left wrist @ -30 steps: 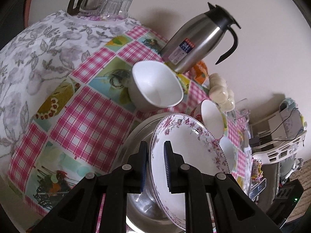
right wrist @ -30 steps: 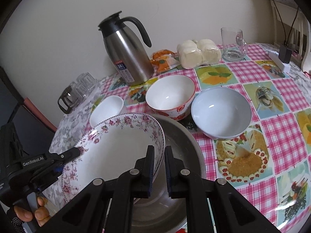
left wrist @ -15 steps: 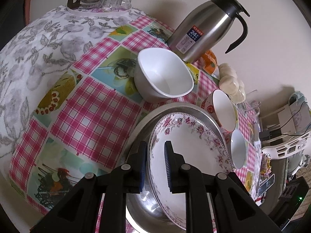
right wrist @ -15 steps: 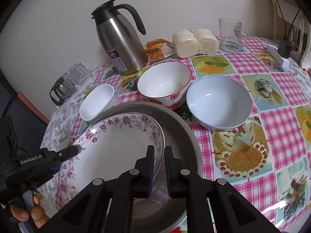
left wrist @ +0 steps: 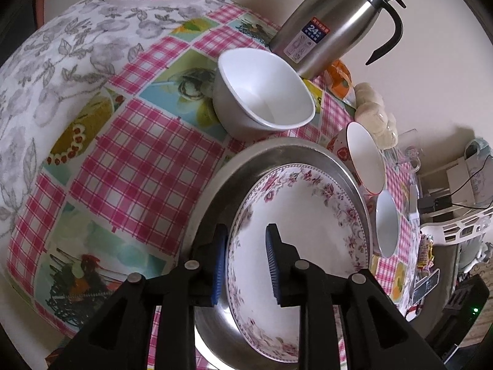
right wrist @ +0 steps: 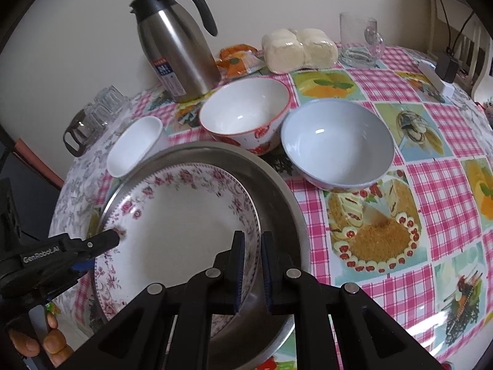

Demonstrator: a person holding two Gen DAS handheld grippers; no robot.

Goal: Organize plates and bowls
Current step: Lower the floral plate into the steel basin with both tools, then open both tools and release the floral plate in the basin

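— Plate (right wrist: 181, 225), floral-rimmed: where?
— Lying inside steel basin (right wrist: 277, 191), beside red-patterned bowl (right wrist: 245, 114).
— Left gripper (left wrist: 246, 256)?
— Fingers apart, straddling rim, not pinching.
— Right gripper (right wrist: 252, 265)?
— Fingers nearly together around opposite rim; contact unclear.

Both cameras sit close over the floral plate (left wrist: 302, 215) in the steel basin (right wrist: 277, 191). The left wrist view looks across from the table's left edge; the right wrist view faces the wall. The 2 views share plate, basin, and thermos (right wrist: 175, 49).
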